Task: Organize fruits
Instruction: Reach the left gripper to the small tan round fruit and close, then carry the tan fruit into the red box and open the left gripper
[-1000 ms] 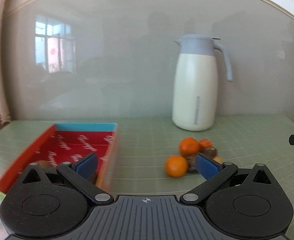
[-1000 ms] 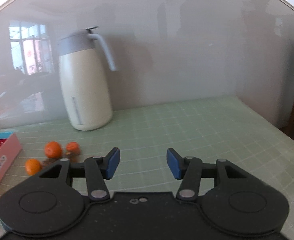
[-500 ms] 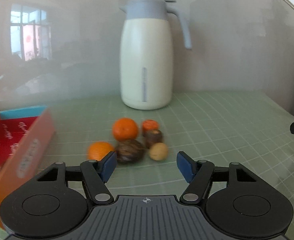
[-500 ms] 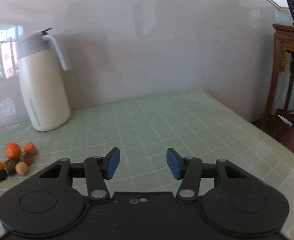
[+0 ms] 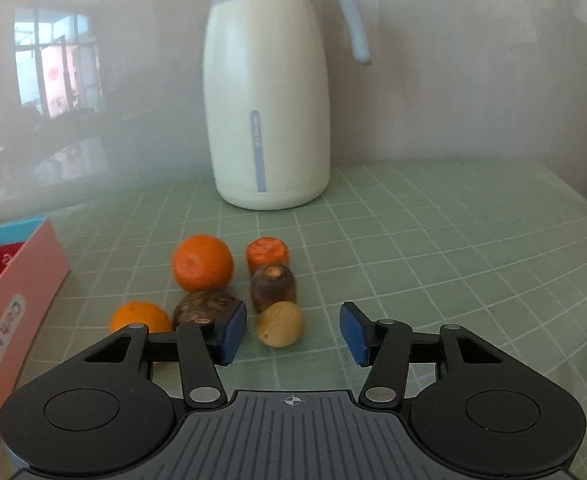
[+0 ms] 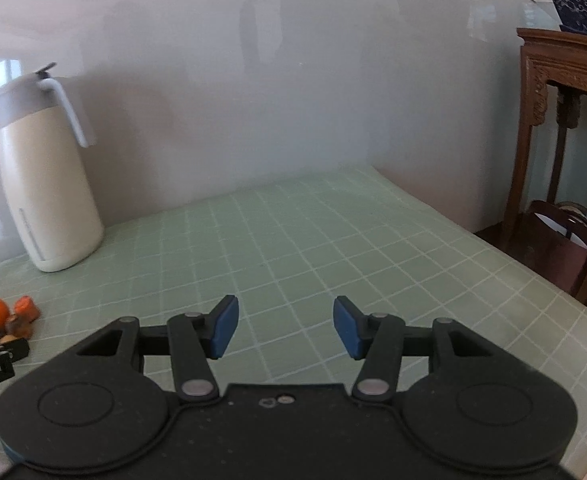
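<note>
The green gridded surface (image 5: 433,248) carries a cream jug (image 5: 267,120), a red box (image 5: 13,304), two oranges (image 5: 202,262), and small brown and tan fruits (image 5: 279,322) clustered together.

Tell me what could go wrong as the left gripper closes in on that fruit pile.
The left gripper is closing with the small yellow fruit just beyond its pads, nothing gripped yet. Its left pad sits against the dark brown fruit, so it may catch or shove that one. The pile is tight; a nudge could roll the big orange away. The right gripper hangs open over bare mat and cannot help.
</note>
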Tool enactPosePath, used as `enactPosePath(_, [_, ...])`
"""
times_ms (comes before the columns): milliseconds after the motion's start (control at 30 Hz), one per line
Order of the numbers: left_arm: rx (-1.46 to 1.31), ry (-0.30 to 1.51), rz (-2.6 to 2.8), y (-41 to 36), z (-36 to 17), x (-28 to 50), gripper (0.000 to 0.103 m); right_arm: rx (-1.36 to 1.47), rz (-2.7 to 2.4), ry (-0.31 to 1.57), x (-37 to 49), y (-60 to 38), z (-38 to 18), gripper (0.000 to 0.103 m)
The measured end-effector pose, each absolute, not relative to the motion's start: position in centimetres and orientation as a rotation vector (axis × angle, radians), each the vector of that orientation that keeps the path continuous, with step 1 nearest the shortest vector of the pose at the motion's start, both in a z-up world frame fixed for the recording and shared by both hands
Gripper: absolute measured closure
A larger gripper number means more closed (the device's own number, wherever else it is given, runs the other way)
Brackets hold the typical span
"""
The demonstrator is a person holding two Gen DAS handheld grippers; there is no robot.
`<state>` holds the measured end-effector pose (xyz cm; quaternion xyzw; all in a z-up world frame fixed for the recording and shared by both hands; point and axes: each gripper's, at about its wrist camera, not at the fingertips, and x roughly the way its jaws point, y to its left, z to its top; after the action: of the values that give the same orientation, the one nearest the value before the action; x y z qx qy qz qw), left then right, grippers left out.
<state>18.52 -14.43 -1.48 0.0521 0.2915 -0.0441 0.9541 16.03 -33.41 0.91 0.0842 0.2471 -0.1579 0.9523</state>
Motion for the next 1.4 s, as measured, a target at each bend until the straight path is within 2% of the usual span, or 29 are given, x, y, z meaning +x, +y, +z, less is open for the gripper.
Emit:
enactPosePath(67, [0.115, 0.62, -0.086, -14.9, -1.9, 19.0, 0.054, 0.177, -0.334, 0.509, 16.1, -34.0, 0.7, 0.051])
enactPosePath(100, [0.105, 0.618, -0.081, -14.9, -1.9, 19.1, 0.062, 0.178, -0.339, 0.509, 16.1, -34.2, 0.7, 0.051])
enactPosePath(200, [0.1, 0.618, -0.091, -15.1, -1.9, 19.2, 0.074, 0.182, -0.348, 0.503, 15.8, -34.6, 0.6, 0.05])
enactPosePath(667, [0.091, 0.547, -0.1, -13.3, 0.9, 16.0, 0.074, 0.199, -0.343, 0.502, 15.5, -34.3, 0.8, 0.049])
enactPosePath(1400, [0.032, 0.47, 0.048, -1.0, 4.8, 12.3, 0.074, 0.135, -0.178, 0.493, 17.6, -23.9, 2.3, 0.048])
